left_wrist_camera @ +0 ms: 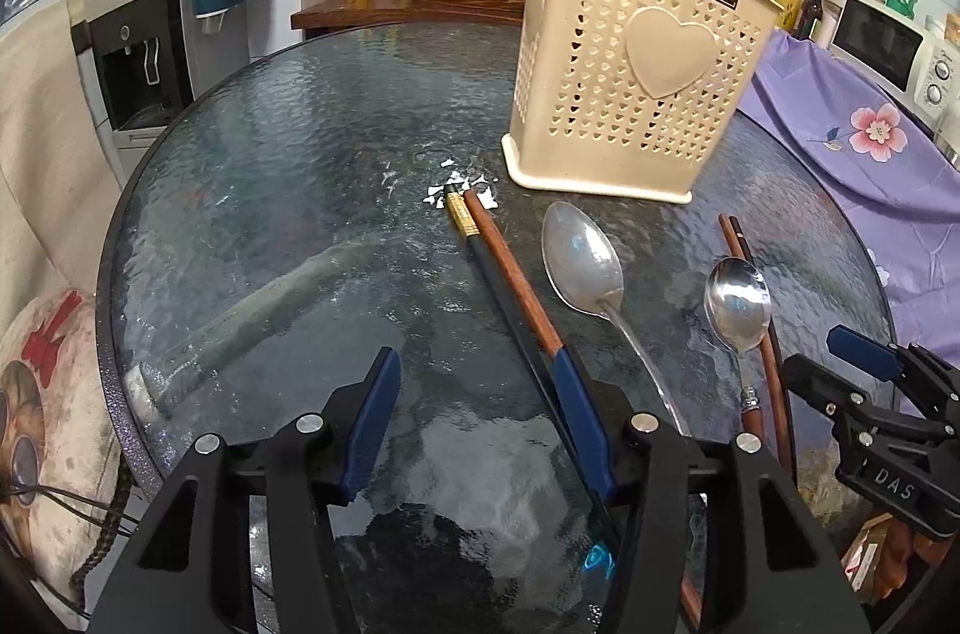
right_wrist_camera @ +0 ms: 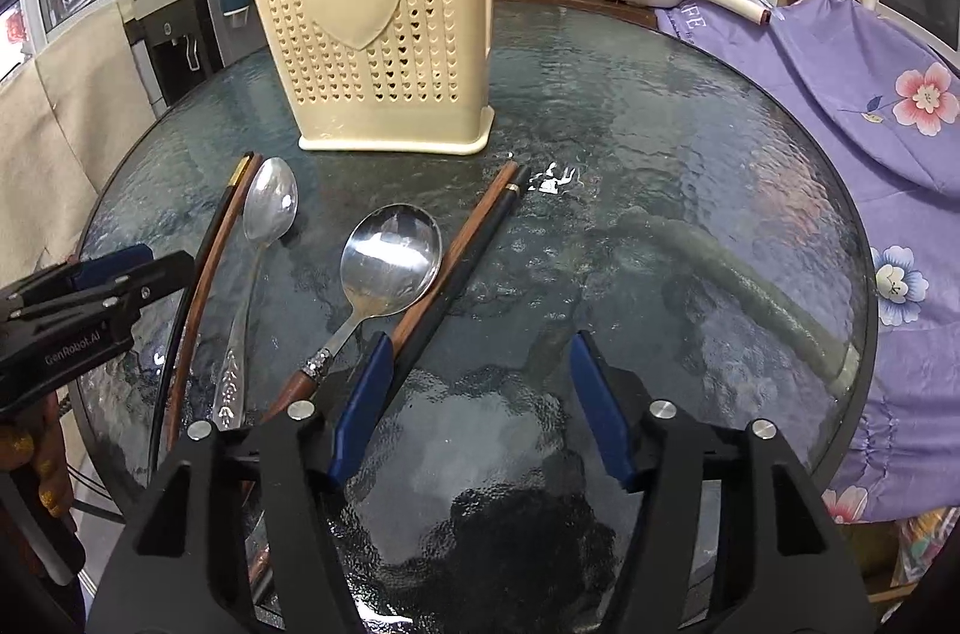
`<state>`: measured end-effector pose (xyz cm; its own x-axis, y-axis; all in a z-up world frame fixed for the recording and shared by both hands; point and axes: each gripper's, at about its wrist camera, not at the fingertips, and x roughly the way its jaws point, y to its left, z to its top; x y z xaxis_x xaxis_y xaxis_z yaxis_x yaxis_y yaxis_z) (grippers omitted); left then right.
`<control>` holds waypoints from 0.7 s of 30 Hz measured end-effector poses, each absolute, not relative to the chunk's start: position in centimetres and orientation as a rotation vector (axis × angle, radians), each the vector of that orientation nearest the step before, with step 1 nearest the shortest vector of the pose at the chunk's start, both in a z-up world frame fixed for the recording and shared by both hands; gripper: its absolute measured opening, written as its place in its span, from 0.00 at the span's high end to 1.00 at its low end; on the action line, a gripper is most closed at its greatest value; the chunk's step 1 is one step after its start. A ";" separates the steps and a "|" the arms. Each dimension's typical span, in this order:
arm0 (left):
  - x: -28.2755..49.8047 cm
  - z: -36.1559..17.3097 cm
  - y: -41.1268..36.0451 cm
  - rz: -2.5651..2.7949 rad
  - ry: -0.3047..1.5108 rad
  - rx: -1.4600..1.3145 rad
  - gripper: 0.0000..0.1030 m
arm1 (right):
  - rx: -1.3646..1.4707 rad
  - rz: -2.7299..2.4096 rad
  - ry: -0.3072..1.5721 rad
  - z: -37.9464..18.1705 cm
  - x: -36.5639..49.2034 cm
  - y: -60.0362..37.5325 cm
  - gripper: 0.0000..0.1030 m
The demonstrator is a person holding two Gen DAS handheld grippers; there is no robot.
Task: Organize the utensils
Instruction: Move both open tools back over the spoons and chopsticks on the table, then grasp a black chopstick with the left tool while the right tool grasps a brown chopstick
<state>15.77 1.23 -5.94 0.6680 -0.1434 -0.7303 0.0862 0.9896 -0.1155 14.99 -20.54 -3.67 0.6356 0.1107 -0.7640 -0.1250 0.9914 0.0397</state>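
Round glass table (left_wrist_camera: 288, 166), textured top with dark rim, fills the middle of both views; all task items lie on it.

Purple floral cloth (right_wrist_camera: 870, 94), draped along the right edge of both views, past the table rim.

Water dispenser (left_wrist_camera: 144, 52) with blue bottle, upper left of the left wrist view, off the table.

Cream utensil holder (left_wrist_camera: 630, 58), perforated, with a raised heart and a "JIANHAO" label. Stands upright on the table: upper right of centre in the left wrist view, upper left of centre in the right wrist view. Brown chopstick ends project from its top.

Left gripper (left_wrist_camera: 477, 430), bottom centre of its own view; blue pads apart at a middling width, only glass between them. The right-hand pad lies against the left chopstick pair, not clamping it.

Right gripper (right_wrist_camera: 480, 412), bottom centre of its own view; blue pads likewise part open over bare glass. The left-hand pad rests beside the right chopstick pair.

Left chopstick pair (left_wrist_camera: 510, 274), one black with a gold band, one brown, side by side, running diagonally from frame centre toward the bottom.

Right chopstick pair (right_wrist_camera: 474, 238), black and brown, diagonal at frame centre.

Long steel spoon (left_wrist_camera: 579, 268), bowl up, right of the left pair.

Wooden-handled spoon (right_wrist_camera: 390, 256), just left of the right pair, its handle touching them.
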 end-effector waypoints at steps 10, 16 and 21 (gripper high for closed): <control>15.7 -6.0 0.6 -0.122 0.826 -0.026 0.56 | -0.041 0.130 0.884 -3.7 15.3 -20.4 0.47; 15.9 -6.0 2.4 -0.083 0.836 -0.037 0.56 | 0.007 0.094 0.911 -3.9 15.9 -22.8 0.53; 16.3 -5.7 2.9 -0.081 0.832 -0.055 0.56 | 0.039 0.163 0.903 -3.5 15.8 -21.8 0.53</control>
